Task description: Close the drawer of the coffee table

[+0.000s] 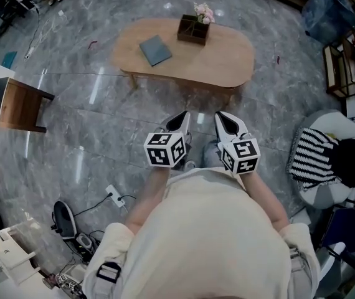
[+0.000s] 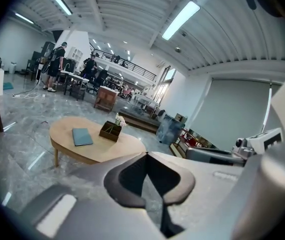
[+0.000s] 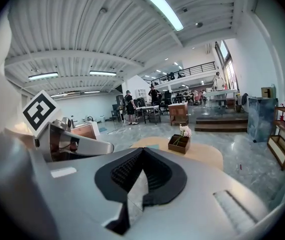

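Note:
The oval wooden coffee table [image 1: 227, 61] stands on the grey marble floor ahead of me, with a blue book [image 1: 156, 50] and a dark box of flowers [image 1: 194, 28] on top. No drawer sticks out from its near side in any view. My left gripper [image 1: 180, 122] and right gripper [image 1: 224, 120] hang side by side in front of my chest, short of the table and touching nothing. Both are shut and empty. In the left gripper view the jaws of the left gripper [image 2: 147, 155] meet below the table [image 2: 127, 151]. In the right gripper view the right gripper [image 3: 142, 150] points at the table [image 3: 210, 155].
A wooden side table [image 1: 18, 104] stands at the left. A power strip [image 1: 115, 196] and cables lie on the floor beside my left leg. A round seat with a striped cushion [image 1: 314, 151] is at the right, a shelf [image 1: 345, 61] behind it. People stand far off.

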`<action>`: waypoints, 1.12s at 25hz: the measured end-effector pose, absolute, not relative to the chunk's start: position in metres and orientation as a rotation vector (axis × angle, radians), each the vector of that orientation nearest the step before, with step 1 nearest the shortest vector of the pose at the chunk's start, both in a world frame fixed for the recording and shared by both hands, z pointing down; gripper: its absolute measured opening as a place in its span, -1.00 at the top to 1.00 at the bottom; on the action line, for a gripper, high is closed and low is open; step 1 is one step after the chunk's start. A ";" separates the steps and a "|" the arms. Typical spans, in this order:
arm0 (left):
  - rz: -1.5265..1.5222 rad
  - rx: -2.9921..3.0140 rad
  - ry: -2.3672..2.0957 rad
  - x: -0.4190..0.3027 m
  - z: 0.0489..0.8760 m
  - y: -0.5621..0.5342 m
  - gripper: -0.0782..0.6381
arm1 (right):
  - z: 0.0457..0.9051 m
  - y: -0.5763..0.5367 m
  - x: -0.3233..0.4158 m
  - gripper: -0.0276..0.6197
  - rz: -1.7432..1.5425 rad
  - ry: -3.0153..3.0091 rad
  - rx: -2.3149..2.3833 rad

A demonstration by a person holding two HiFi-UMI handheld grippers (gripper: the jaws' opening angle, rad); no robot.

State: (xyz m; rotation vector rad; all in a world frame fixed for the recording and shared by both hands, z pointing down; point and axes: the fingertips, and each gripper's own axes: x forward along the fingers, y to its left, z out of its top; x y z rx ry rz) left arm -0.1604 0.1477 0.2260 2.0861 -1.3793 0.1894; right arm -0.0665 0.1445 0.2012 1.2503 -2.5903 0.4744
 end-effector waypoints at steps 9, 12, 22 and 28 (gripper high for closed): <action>0.170 2.092 -1.411 -0.168 0.219 0.153 0.78 | 0.186 0.144 -0.080 0.91 0.466 -2.652 1.221; 0.163 2.081 -1.417 -0.171 0.220 0.156 0.78 | 0.186 0.146 -0.083 0.91 0.486 -2.668 1.197; 0.151 2.066 -1.436 -0.175 0.220 0.157 0.78 | 0.184 0.148 -0.080 0.92 0.515 -2.671 1.197; 0.163 2.082 -1.440 -0.171 0.219 0.159 0.78 | 0.182 0.152 -0.080 0.92 0.480 -2.677 1.184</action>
